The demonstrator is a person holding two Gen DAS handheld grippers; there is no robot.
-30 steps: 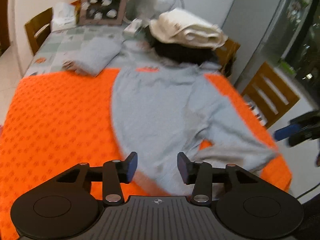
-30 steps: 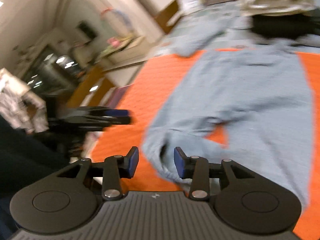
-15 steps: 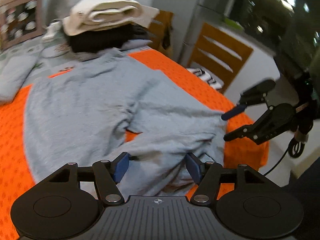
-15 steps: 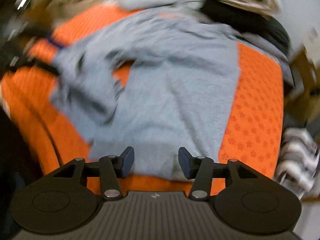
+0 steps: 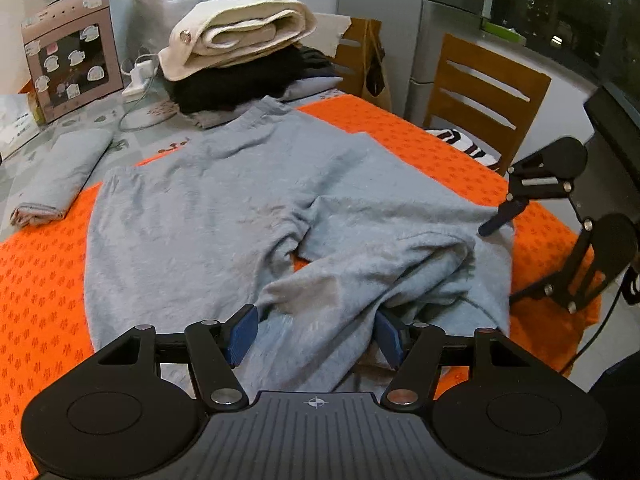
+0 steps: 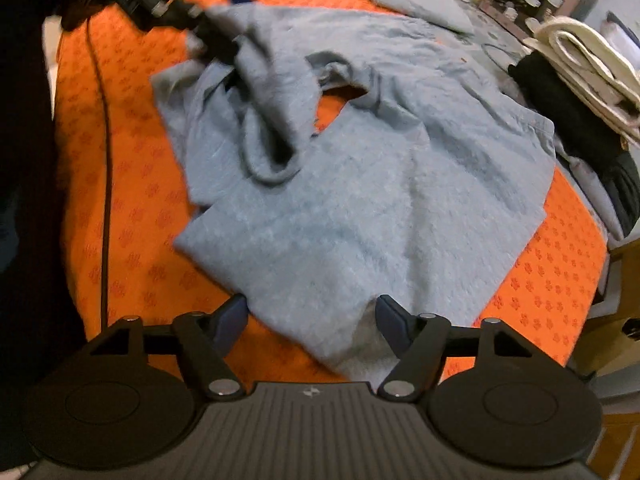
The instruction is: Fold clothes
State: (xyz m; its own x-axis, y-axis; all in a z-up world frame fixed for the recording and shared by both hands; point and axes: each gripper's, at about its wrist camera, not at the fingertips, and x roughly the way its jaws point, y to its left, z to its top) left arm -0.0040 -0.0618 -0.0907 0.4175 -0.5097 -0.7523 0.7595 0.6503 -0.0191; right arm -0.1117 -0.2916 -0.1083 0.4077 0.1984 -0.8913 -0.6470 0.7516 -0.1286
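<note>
The grey sweatshirt (image 5: 224,200) lies spread on the orange tablecloth (image 5: 40,280), collar toward the far end of the table. One sleeve (image 5: 340,280) is folded across the lower body and bunched.

Left gripper (image 5: 314,338): jaws wide open. The bunched sleeve fabric lies between the two blue pads (image 5: 240,334); no clamping is visible.

Right gripper (image 6: 310,320): jaws wide open. The hem corner of the sweatshirt (image 6: 352,208) lies between the fingers, not pinched. In the left wrist view this gripper (image 5: 500,220) sits at the sweatshirt's right edge.

Surroundings: a stack of folded clothes (image 5: 240,52), cream on black, stands just beyond the collar. A folded grey garment (image 5: 64,172) lies to the left. Two wooden chairs (image 5: 484,92) stand beside the table.
</note>
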